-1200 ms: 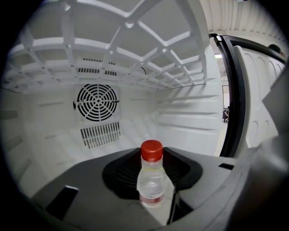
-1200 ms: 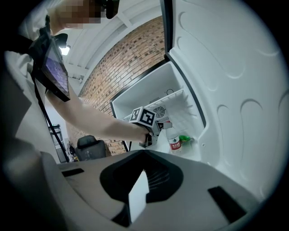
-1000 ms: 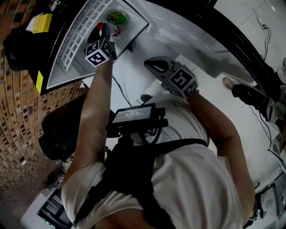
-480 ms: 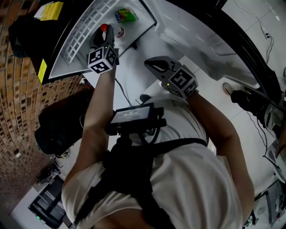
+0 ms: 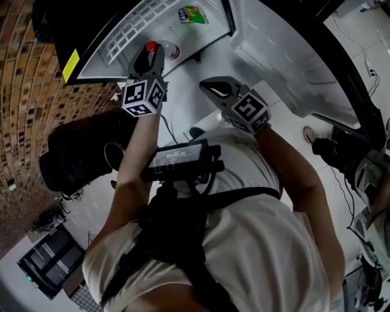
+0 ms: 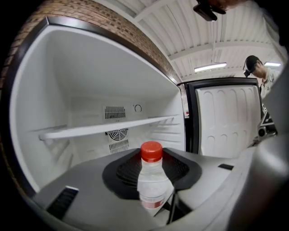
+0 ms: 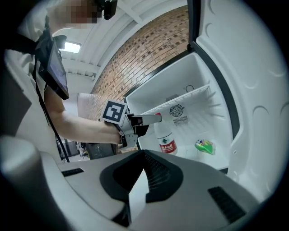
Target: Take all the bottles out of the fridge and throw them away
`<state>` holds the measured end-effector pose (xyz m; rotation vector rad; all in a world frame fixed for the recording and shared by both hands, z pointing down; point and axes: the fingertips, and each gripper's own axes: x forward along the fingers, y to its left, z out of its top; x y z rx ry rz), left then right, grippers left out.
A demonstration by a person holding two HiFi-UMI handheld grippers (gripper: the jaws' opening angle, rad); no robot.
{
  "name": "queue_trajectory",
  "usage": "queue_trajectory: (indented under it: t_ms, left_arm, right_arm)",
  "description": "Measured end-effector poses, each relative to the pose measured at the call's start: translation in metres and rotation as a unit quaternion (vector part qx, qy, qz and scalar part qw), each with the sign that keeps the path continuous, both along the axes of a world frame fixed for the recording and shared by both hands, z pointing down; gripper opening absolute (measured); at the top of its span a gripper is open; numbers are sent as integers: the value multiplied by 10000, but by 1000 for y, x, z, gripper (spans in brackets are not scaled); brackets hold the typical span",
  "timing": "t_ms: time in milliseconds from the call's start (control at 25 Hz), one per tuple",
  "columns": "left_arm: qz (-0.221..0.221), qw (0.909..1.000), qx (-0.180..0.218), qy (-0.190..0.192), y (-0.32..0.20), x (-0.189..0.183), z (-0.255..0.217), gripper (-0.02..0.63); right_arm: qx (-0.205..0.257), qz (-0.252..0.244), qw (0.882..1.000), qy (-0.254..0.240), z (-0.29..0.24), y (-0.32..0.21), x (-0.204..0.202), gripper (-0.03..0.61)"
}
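Now your left hand-held gripper [image 5: 151, 58] holds the bottle [image 6: 152, 185] at the mouth of the open fridge [image 6: 90, 81].
Leftmost runs a rough brick wall [image 5: 24, 122]. Beside it, the fridge is smooth white plastic inside, with one white shelf [image 6: 108, 127]. Your left jaws pinch the upright bottle near its neck: clear plastic, round red cap, red-and-white label. Further right, a crumpled green packet [image 5: 194, 14] lies on the fridge floor. Your right hand-held gripper [image 5: 213, 88], grey with black ridged pads, is pressed together on nothing, near the moulded white door [image 5: 286, 67].
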<state>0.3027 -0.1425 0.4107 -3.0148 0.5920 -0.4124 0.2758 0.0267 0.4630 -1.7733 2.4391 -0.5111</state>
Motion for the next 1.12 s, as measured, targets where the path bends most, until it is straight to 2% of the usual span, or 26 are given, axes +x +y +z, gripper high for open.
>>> queue_trajectory:
  t_ms: [160, 480, 960, 1120]
  left_arm:
    - [-97, 9998, -6, 191, 16, -27, -18, 153]
    - [-181, 9995, 2, 272, 27, -85, -29, 153]
    - [-302, 9989, -200, 297, 34, -187, -17, 153]
    - [-503, 9981, -241, 269, 29, -225, -11, 152]
  right_arm:
    - [58, -245, 9997, 56, -4, 4, -8, -12]
    - [114, -624, 9979, 128, -12, -9, -38, -12]
    - [44, -1081, 9938, 239, -19, -43, -95, -12]
    - [-12, -1281, 9914, 272, -19, -57, -119, -12]
